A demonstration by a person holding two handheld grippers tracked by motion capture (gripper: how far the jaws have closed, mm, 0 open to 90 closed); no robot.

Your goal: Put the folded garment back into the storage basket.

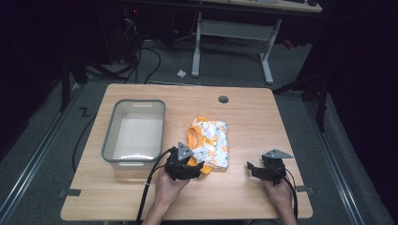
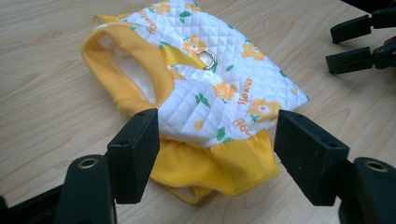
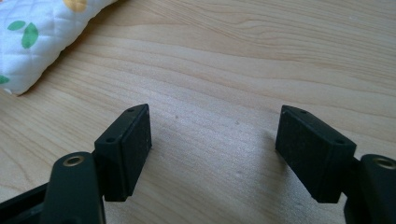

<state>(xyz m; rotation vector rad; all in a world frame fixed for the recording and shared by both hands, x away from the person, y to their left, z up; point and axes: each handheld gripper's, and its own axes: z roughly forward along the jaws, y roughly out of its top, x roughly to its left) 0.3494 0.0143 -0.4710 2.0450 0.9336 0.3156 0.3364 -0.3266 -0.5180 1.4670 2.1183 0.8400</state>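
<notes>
Two black jaws of the left gripper [image 2: 212,154] rise at the bottom of the left gripper view, spread wide on either side of the yellow hem of a small quilted garment [image 2: 210,84], with nothing clamped between them. One jaw pad sits just beside the ribbed yellow edge; whether it touches the cloth I cannot tell. That garment is white with orange flowers and green leaves, has yellow trim and a metal ring [image 2: 205,59] on its back, and lies flat on the wooden table [image 2: 42,84].

From the high view, the garment [image 1: 210,143] rests near the middle of the table [image 1: 244,197], just to the right of a grey bin [image 1: 134,133] that stands on the table's left half. The left gripper [image 1: 199,168] is at the garment's near edge, held by the person's left hand [image 1: 169,187].

Well to the right, the right gripper [image 1: 248,168] hovers low over bare wood, apart from the garment. Its own view shows its jaws [image 3: 212,149] held wide apart with only the tabletop between them, and a corner of the garment [image 3: 37,37] at the upper left
</notes>
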